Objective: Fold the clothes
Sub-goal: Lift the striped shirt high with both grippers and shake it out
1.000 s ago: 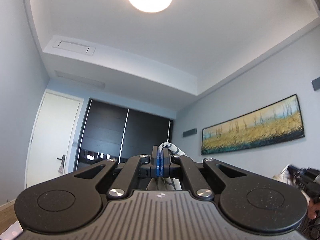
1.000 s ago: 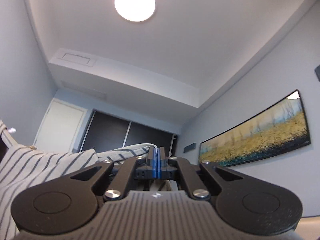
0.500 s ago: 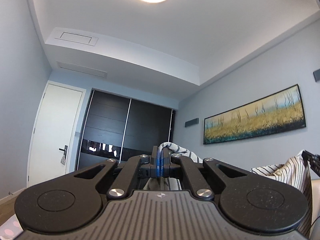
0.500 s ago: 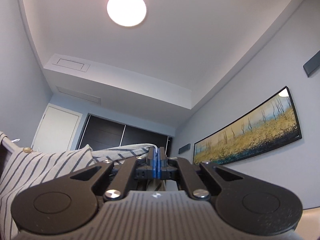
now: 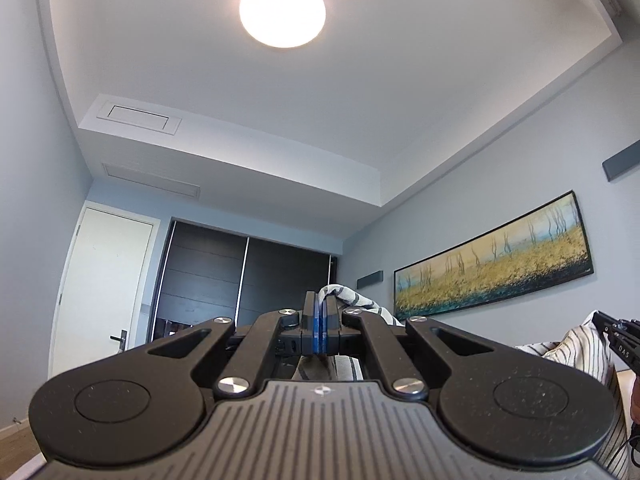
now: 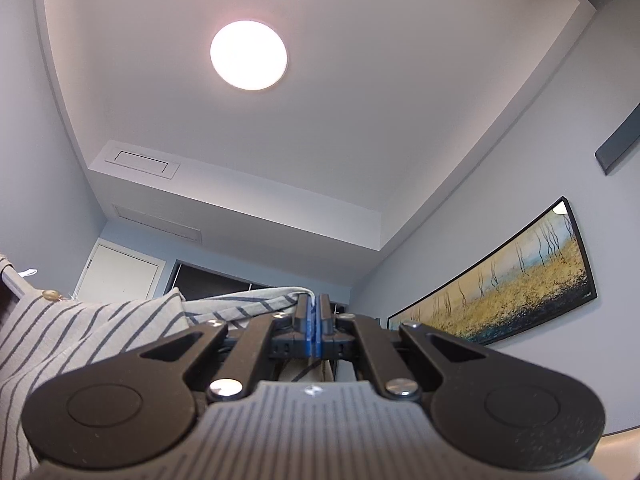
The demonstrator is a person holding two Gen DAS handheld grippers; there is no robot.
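A cream shirt with dark stripes hangs between my two grippers, both tilted up toward the ceiling. My left gripper is shut on a bunched edge of the striped shirt, which spills over to the right of its blue pads. My right gripper is shut on another edge of the cloth, which spreads out to the left, with a small button showing. In the left wrist view the right gripper appears at the far right edge with striped cloth beside it.
A round ceiling lamp glows overhead. A white door and dark sliding wardrobe doors stand at the far end. A long landscape painting hangs on the right wall. A strip of wood floor shows low on the left.
Both grippers have tilted further upward, so the lamp sits lower in each view. More striped cloth and the right gripper have come into the left wrist view's right edge.
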